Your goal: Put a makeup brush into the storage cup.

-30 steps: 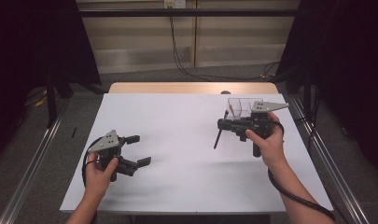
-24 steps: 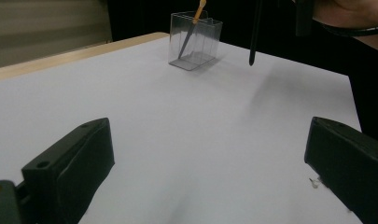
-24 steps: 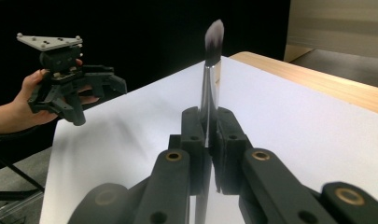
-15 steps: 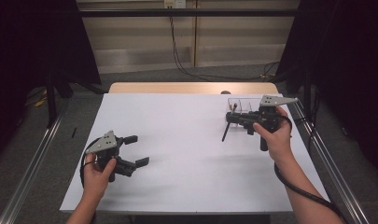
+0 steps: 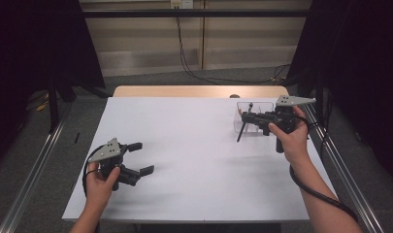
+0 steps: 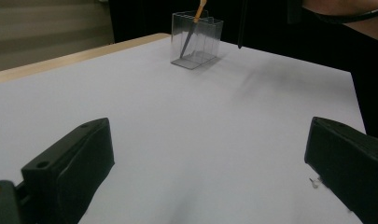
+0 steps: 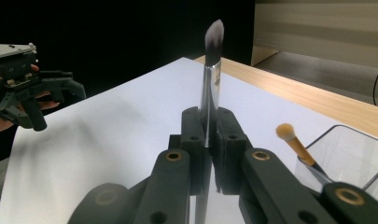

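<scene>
- Black-handled and slim, a makeup brush (image 7: pixel 210 88) was held in the right gripper (image 5: pixel 247 118), whose jaws were clamped on its shiny metal ferrule, with the bristle tuft above the grip and the handle hanging below.
- In the high view, the brush (image 5: pixel 240 132) was carried above the table's far right corner, its handle slanting down in front of a clear plastic holder (image 5: pixel 267 107).
- That holder (image 6: pixel 197 39) stood near the far right corner of the white table (image 5: pixel 194 160), and a second brush (image 7: pixel 296 145) with a tan head was already leaning inside it.
- The left gripper (image 5: pixel 141 158) was held low near the table's near left corner, its jaws spread wide with nothing between them.
- The brush was judged light, stiff and thin; its polished ferrule looked slippery, so a twist within the pads seemed possible.
- A grip on the ferrule or upper handle was judged sound, since the soft bristles would be crushed by the pads.
- The holder was judged light and easily tipped, so a steep, gentle entry of the handle end seemed advisable.
</scene>
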Demonstrator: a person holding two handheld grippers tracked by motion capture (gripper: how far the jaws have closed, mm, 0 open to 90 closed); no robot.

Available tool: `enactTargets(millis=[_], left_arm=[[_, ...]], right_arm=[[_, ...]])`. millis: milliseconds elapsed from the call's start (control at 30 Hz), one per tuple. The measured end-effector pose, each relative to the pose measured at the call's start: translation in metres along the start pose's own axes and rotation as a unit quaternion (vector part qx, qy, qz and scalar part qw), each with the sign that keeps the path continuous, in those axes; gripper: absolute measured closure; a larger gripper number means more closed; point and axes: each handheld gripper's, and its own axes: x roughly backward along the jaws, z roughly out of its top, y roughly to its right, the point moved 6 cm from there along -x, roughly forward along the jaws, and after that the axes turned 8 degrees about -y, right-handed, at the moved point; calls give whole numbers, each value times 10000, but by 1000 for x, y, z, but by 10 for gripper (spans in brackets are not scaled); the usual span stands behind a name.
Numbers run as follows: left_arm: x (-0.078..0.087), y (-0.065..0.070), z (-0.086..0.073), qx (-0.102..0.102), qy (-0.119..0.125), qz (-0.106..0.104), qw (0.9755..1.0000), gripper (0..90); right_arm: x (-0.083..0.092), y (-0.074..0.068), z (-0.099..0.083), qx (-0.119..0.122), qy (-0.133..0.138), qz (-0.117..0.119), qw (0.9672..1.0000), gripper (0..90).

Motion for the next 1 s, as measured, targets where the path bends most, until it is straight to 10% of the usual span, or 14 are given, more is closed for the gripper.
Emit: enactTargets(millis=[1000], left_arm=[[4, 0, -3, -19, 40, -7, 10000, 12]], right_arm=[[13, 34, 31, 64, 53, -637, 9979, 839]])
